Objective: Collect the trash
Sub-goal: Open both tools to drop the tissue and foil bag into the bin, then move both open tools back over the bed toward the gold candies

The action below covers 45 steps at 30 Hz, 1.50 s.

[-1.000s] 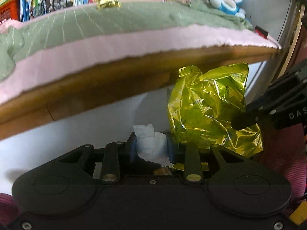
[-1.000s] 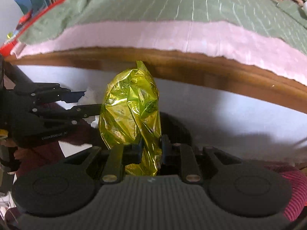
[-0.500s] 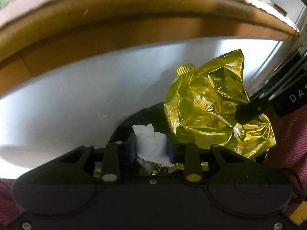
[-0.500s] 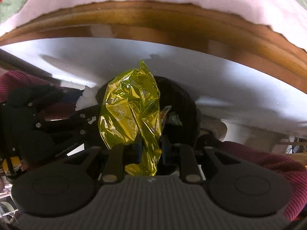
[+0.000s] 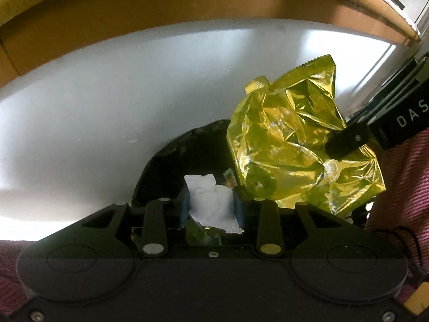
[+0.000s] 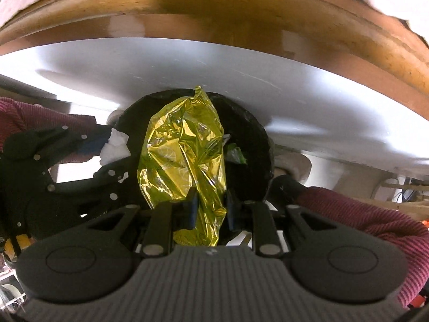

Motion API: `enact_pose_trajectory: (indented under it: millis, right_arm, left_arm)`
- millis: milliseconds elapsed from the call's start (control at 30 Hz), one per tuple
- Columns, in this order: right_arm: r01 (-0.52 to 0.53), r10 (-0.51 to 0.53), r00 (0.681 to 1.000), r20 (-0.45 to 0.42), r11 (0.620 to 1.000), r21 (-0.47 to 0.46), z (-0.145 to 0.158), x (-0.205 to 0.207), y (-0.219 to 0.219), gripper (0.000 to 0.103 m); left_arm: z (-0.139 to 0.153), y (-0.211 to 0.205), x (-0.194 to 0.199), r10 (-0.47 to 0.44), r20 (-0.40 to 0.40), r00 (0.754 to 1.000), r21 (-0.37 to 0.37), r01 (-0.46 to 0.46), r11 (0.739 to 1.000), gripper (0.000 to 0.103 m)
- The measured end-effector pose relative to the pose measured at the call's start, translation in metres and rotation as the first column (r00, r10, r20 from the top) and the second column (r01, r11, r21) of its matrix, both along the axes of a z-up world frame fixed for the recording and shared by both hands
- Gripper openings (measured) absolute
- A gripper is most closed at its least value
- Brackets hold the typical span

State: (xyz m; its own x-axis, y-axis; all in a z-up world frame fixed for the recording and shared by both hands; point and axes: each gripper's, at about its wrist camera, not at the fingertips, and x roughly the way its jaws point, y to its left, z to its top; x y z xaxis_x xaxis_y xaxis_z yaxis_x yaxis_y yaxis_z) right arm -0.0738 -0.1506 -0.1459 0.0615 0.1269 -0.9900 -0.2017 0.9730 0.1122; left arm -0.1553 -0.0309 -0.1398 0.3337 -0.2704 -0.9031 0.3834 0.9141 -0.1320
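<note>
My left gripper is shut on a crumpled white tissue. That tissue also shows in the right wrist view, held by the left gripper. A crinkled yellow foil wrapper is pinched in my right gripper. From the left wrist view the wrapper hangs to the right, with the right gripper clamped on it. Both pieces hang over a bin lined with a black bag, whose rim lies just below. Bits of other trash sit inside it.
A wooden bed frame runs across the top, with a white panel under it. Dark red sleeves sit at either side of the bin. The bin stands tight against the white panel.
Both grippers have tilted and moved down from the bedspread level toward the black-lined bin, still holding the tissue and the wrapper. The bin opening has come into view beneath them.
</note>
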Motion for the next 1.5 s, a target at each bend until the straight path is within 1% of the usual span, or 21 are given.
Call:
enact_pose_trajectory:
  millis: [67, 100, 133, 200, 333, 433, 600, 967, 1067, 1133, 1200, 1267, 1333, 1400, 1500]
  right_arm:
    - [0.010, -0.010, 1.000, 0.005, 1.000, 0.001, 0.000, 0.001, -0.001, 0.035]
    - [0.015, -0.015, 1.000, 0.007, 1.000, 0.001, 0.001, 0.000, -0.002, 0.048]
    - [0.019, -0.019, 1.000, 0.008, 1.000, 0.010, 0.002, 0.001, -0.004, 0.052]
    - [0.027, -0.028, 1.000, 0.007, 0.999, 0.020, 0.005, 0.000, -0.004, 0.057]
    - [0.029, -0.029, 0.999, 0.014, 0.999, 0.026, 0.006, 0.000, -0.007, 0.061]
    - [0.032, -0.033, 0.999, 0.015, 0.999, 0.032, 0.005, -0.001, -0.009, 0.062]
    - [0.034, -0.035, 0.999, 0.029, 0.999, 0.036, 0.007, -0.002, -0.011, 0.063]
    - [0.028, -0.032, 0.997, 0.073, 0.998, 0.053, 0.016, -0.007, -0.014, 0.067]
    - [0.003, -0.010, 0.995, 0.097, 0.998, 0.064, 0.023, -0.010, -0.014, 0.068]
    - [-0.025, 0.014, 0.992, 0.123, 0.996, 0.081, 0.032, -0.013, -0.015, 0.070]
    - [-0.053, 0.035, 0.987, 0.155, 0.992, 0.116, 0.044, -0.017, -0.016, 0.071]
    - [-0.077, 0.050, 0.981, 0.186, 0.986, 0.145, 0.058, -0.019, -0.018, 0.071]
    - [-0.102, 0.060, 0.972, 0.225, 0.978, 0.181, 0.076, -0.020, -0.023, 0.072]
    - [-0.119, 0.058, 0.960, 0.272, 0.970, 0.214, 0.094, -0.020, -0.028, 0.073]
    - [-0.129, 0.033, 0.934, 0.356, 0.960, 0.250, 0.123, -0.013, -0.039, 0.075]
  left_arm:
    - [-0.002, 0.001, -0.004, 0.003, -0.010, 1.000, -0.002, -0.003, 1.000, 0.036]
    - [-0.002, 0.001, -0.005, 0.003, -0.013, 1.000, -0.002, -0.003, 1.000, 0.040]
    - [-0.002, 0.002, -0.005, 0.002, -0.014, 1.000, 0.000, -0.002, 1.000, 0.044]
    - [-0.002, 0.002, -0.005, 0.001, -0.016, 1.000, 0.006, 0.000, 1.000, 0.048]
    - [-0.003, 0.000, -0.005, -0.004, -0.026, 1.000, 0.014, 0.004, 1.000, 0.061]
    - [-0.005, -0.005, -0.007, -0.006, -0.023, 1.000, 0.021, 0.006, 1.000, 0.067]
    - [-0.004, -0.008, -0.008, -0.016, -0.014, 1.000, 0.018, 0.017, 1.000, 0.071]
    - [0.009, -0.010, -0.013, -0.030, 0.010, 1.000, 0.025, 0.030, 0.999, 0.072]
    - [0.021, -0.010, -0.015, -0.032, 0.025, 0.999, 0.011, 0.032, 0.999, 0.072]
    - [0.034, -0.010, -0.018, -0.038, 0.048, 0.998, -0.003, 0.038, 0.999, 0.072]
    - [0.052, -0.010, -0.020, -0.053, 0.079, 0.995, -0.016, 0.055, 0.998, 0.073]
    - [0.075, -0.010, -0.022, -0.074, 0.121, 0.990, -0.030, 0.078, 0.996, 0.075]
    - [0.099, -0.009, -0.022, -0.093, 0.175, 0.980, -0.043, 0.102, 0.994, 0.081]
    - [0.125, -0.007, -0.020, -0.097, 0.242, 0.965, -0.045, 0.111, 0.993, 0.084]
    - [0.158, -0.005, -0.010, -0.097, 0.322, 0.942, -0.043, 0.117, 0.992, 0.086]
